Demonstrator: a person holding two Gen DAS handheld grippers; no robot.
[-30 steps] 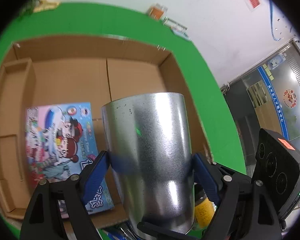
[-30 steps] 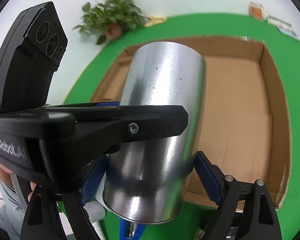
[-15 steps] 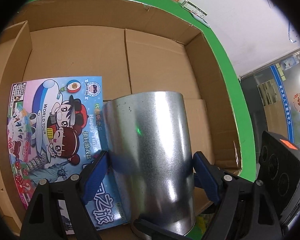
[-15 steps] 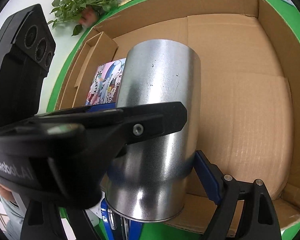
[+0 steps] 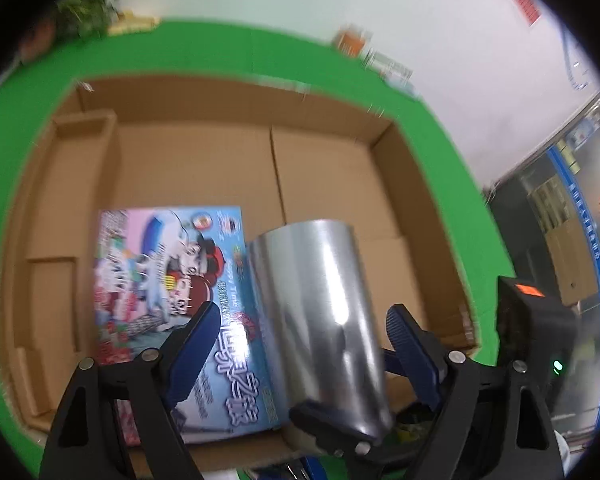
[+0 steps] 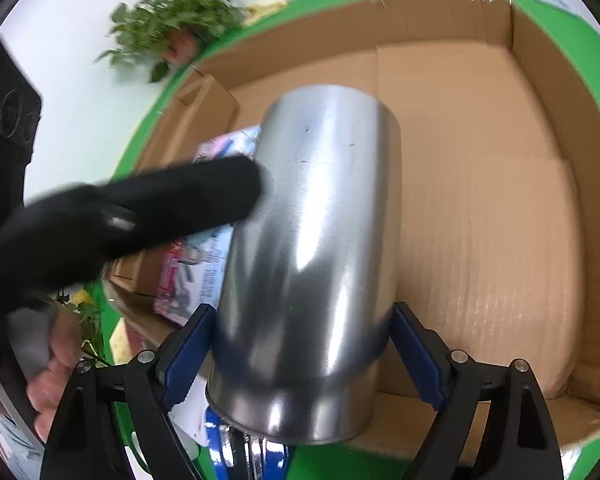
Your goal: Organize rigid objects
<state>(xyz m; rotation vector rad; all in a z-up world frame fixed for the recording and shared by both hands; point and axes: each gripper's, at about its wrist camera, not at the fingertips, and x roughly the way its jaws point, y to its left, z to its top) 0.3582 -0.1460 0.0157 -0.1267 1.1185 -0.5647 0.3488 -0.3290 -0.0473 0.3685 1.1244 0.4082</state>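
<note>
A shiny metal can (image 6: pixel 312 260) hangs tilted over the near edge of an open cardboard box (image 6: pixel 480 200). My right gripper (image 6: pixel 302 310) has the can between its blue pads, which still touch its sides while the jaws are opening. One right gripper finger (image 5: pixel 332 428) crosses the can's base. In the left wrist view the can (image 5: pixel 316 320) sits farther off, with a gap to each pad of my left gripper (image 5: pixel 302 312), which is open. A blurred left gripper finger (image 6: pixel 188 200) lies at the can's left side. A colourful game box (image 5: pixel 168 272) lies flat in the cardboard box (image 5: pixel 324 184).
The box floor right of the game box is bare cardboard. Green cloth (image 5: pixel 220 52) surrounds the box. A potted plant (image 6: pixel 172 28) stands at the back left. A person's hand (image 6: pixel 56 364) holds the left gripper's handle. Blue and yellow items (image 6: pixel 240 452) lie below the can.
The left gripper has drawn back from the can: its pads pressed the sides before, now gaps show. The right gripper came down over the box with the can, then held still.
</note>
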